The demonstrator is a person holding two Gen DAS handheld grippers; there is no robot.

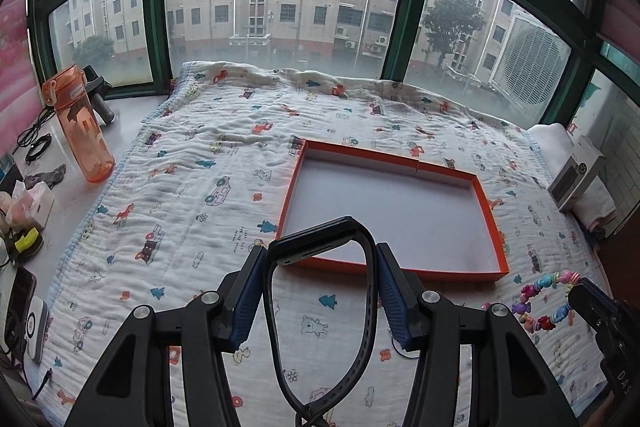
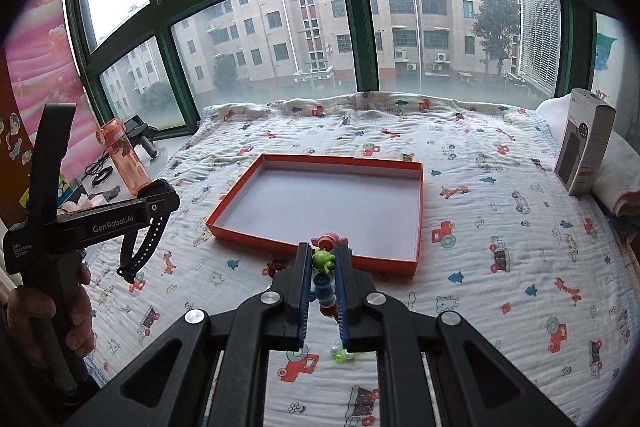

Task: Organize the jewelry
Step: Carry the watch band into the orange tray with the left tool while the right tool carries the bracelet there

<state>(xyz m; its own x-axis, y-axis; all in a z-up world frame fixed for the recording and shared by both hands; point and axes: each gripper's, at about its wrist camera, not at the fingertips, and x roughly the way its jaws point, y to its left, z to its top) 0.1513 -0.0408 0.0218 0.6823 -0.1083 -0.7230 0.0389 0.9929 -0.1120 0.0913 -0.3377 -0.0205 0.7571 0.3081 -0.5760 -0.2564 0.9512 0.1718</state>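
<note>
My left gripper [image 1: 321,254] is shut on a black smartwatch [image 1: 316,237], its pads pressing the sides of the strap loop, which hangs down between the fingers above the bed. From the right wrist view the same left gripper [image 2: 162,197] shows at the left with the watch strap [image 2: 145,241] dangling from it. My right gripper [image 2: 323,250] is shut on a colourful beaded bracelet [image 2: 323,261]; green, pink and blue beads show between its pads. The bracelet [image 1: 546,303] and right gripper [image 1: 590,307] also appear at the lower right. An orange shallow box [image 1: 418,169] lies open just beyond both grippers.
A white quilt with cartoon prints [image 1: 208,163] covers the bed under the window. An orange water bottle [image 1: 82,131], cables and small gadgets sit on the left ledge. A white carton [image 2: 584,143] stands at the right on folded bedding. A person's hand [image 2: 38,311] holds the left gripper's handle.
</note>
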